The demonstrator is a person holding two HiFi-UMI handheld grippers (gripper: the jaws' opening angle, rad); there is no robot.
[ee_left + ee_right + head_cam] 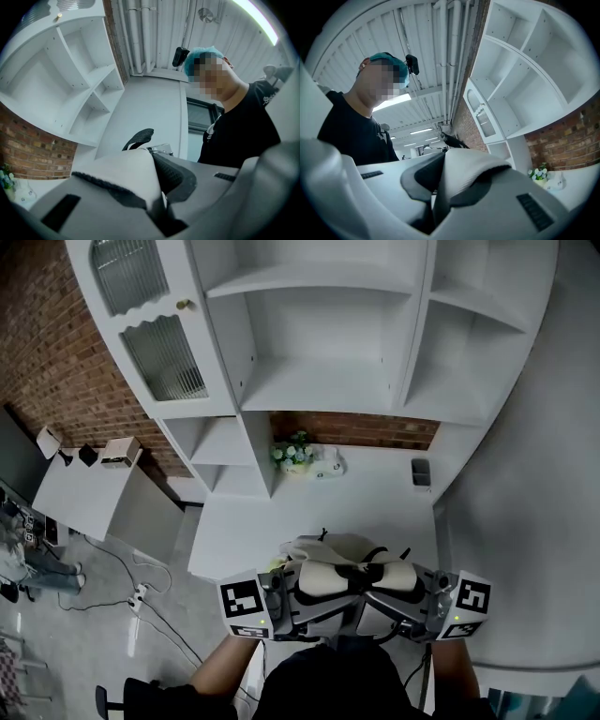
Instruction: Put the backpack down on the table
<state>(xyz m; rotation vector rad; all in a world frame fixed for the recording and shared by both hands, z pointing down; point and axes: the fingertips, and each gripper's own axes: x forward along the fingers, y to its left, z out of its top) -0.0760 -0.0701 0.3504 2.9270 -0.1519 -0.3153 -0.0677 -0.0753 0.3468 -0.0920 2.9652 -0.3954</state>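
- Left tool (298,592), head view: it sits low in the frame in front of the person, jaws clamped on the left strap (323,577) of the cream backpack (330,547).
- Right tool (405,594), head view: it is level with the left one and close beside it, jaws clamped on the right strap (392,576).
- Backpack, head view: it hangs over the near edge of the white tabletop (375,502), just ahead of both tools. Contact with the surface cannot be confirmed.
- Far side of the tabletop, head view: a small pot of flowers (292,454) stands against the brick wall. A dark container (421,472) stands well apart to the right, under the white shelving (319,381).
- Left gripper view: the left tool (157,190) has its grey jaws pressed on the left strap (124,168), which has a pale padded face and black mesh backing. A person in a black top (239,136) is behind it.
- Right gripper view: the right tool (438,197) has its jaws pressed on the right strap (466,171), which folds over the nearer jaw. The flowers (538,174) show at lower right.
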